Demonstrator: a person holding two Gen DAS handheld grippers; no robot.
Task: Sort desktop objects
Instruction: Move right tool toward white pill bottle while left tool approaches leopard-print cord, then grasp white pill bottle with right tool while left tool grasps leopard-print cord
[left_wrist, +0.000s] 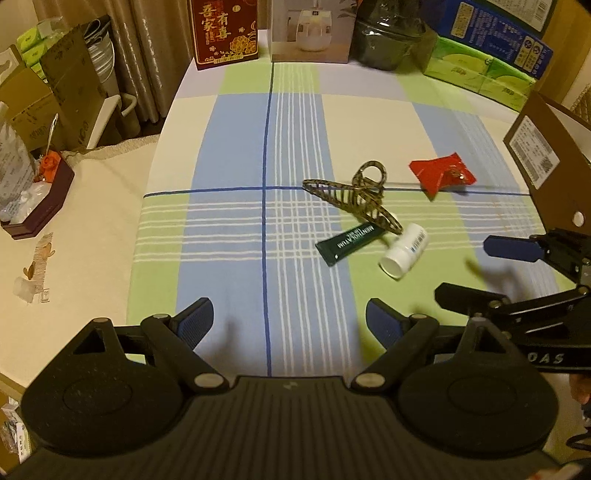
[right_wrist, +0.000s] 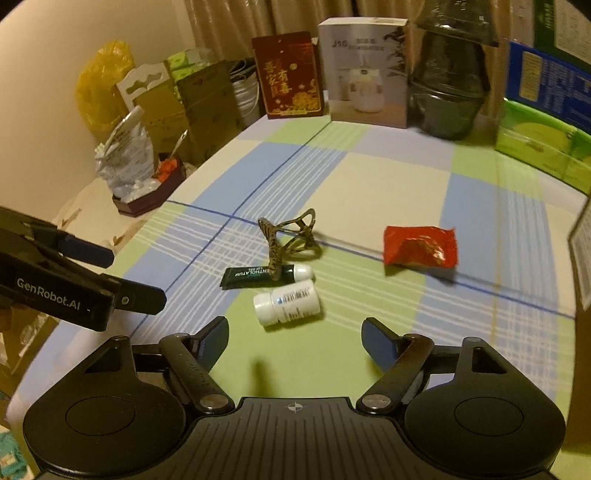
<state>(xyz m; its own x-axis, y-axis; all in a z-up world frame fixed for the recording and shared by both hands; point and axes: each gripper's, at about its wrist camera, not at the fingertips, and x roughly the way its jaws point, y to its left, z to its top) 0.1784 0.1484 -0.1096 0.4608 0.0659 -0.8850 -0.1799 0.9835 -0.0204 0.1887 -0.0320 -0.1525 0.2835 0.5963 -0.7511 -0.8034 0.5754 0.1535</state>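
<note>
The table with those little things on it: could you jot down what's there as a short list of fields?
surface: checked tablecloth
hair clip: leaning over the green tube
white bottle: lying on its side, in front of the tube
red packet: apart, to the right
left gripper: fingers open, empty
right gripper: fingers open, empty, bottle just ahead

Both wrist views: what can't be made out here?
- Dark green lip-balm tube: the brown claw hair clip lies across it in both views, hiding part of the label.
- White plastic pill bottle: label print too small to read.
- Red crumpled foil packet: blurred, print illegible.
- Brown cardboard box: cut off by the left wrist view's right edge, contents unseen.
- Right hand-held gripper: near finger motion-blurred in the left wrist view.
</note>
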